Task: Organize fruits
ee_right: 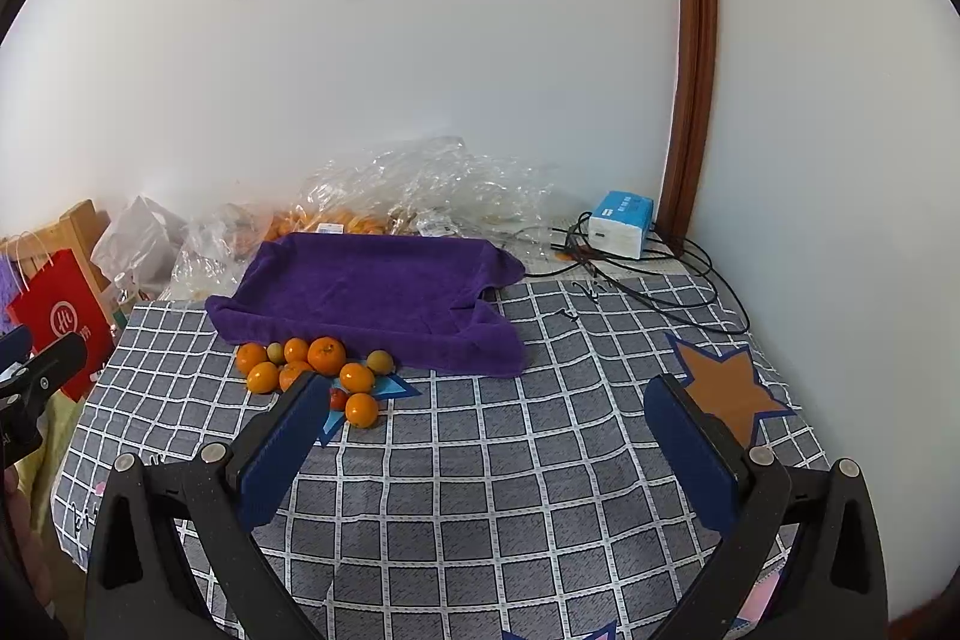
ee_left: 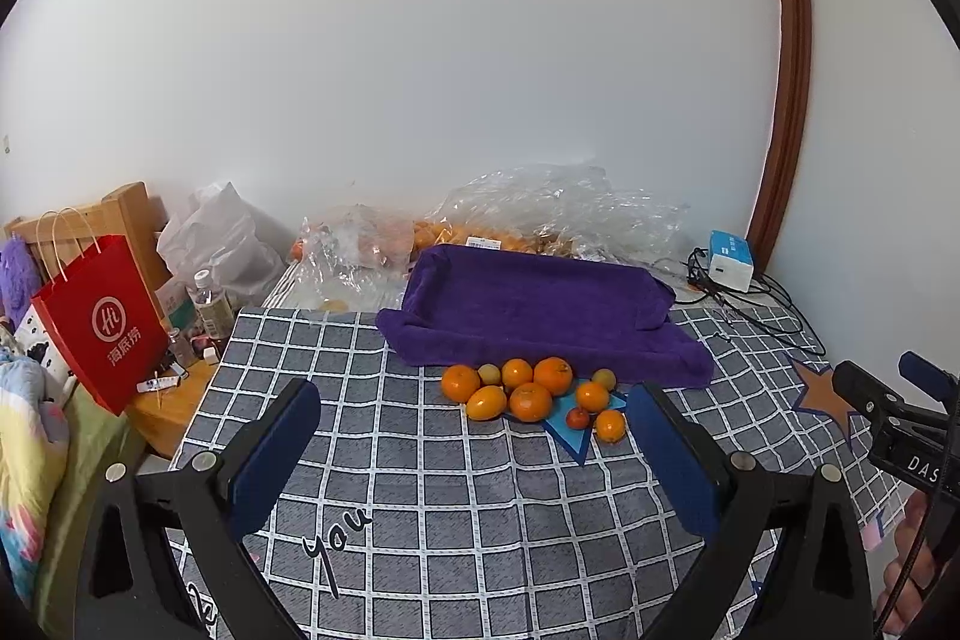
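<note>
While both grippers hang above the checked cloth [ee_left: 420,520], nothing is picked up yet, so the job looks like it is just starting. The left gripper [ee_left: 474,454] has its two blue pads [ee_left: 273,454] spread wide, with only bare cloth between them. The right gripper [ee_right: 489,454] is just as wide and just as empty. In the left view the right gripper peeks in at about 3 o'clock, with a bit of the person's hand [ee_left: 906,574] below it.

Going outward from the left gripper, the pile of fruits [ee_left: 531,394] sits at 12 o'clock, near but not touching the pads. They are mostly oranges, with two small greenish ones and one small red one [ee_left: 578,418]. From the right gripper the same pile is at about 10 o'clock, and its left pad hides part of it.

Right behind the fruits, still at 12 o'clock, lies the purple towel [ee_left: 540,304]. It seems to be draped over a tray, with nothing on it. That is likely where the fruits should go, but I cannot be sure.

Next, one gripper needs to reach forward, put its pads on both sides of one fruit at the edge of the pile, like the front orange [ee_left: 610,426], and squeeze gently. Round fruit can roll, so go slowly.
</note>
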A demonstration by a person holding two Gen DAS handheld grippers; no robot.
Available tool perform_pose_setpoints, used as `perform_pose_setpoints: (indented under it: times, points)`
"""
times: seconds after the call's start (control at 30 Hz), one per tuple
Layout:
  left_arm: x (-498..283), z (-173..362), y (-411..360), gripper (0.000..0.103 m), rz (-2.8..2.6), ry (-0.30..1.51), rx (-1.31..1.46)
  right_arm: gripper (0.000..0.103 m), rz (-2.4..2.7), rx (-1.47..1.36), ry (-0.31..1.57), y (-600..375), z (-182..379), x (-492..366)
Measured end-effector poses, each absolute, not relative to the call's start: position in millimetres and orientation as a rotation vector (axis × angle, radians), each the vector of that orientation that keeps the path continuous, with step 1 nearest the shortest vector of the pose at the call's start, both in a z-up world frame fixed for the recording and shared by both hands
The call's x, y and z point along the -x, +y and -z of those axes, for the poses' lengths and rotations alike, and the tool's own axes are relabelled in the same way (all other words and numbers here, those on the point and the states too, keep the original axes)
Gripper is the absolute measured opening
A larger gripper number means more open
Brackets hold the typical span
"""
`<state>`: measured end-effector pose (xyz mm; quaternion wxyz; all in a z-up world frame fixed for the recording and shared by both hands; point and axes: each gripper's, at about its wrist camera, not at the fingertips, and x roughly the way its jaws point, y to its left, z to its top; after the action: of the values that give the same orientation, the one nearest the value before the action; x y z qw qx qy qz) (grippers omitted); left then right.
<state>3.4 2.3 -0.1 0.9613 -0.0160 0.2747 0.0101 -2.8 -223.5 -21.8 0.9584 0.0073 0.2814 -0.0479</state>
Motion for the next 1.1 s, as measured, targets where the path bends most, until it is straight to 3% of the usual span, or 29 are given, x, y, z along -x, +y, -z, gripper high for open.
perform_pose_setpoints:
  times: [1.1]
  points:
    - [0.3,1.5,4.2,0.103,-0.020,0.544,0.036,0.103,0.092,-0.016,0.560,-222.3,16.7,6.3]
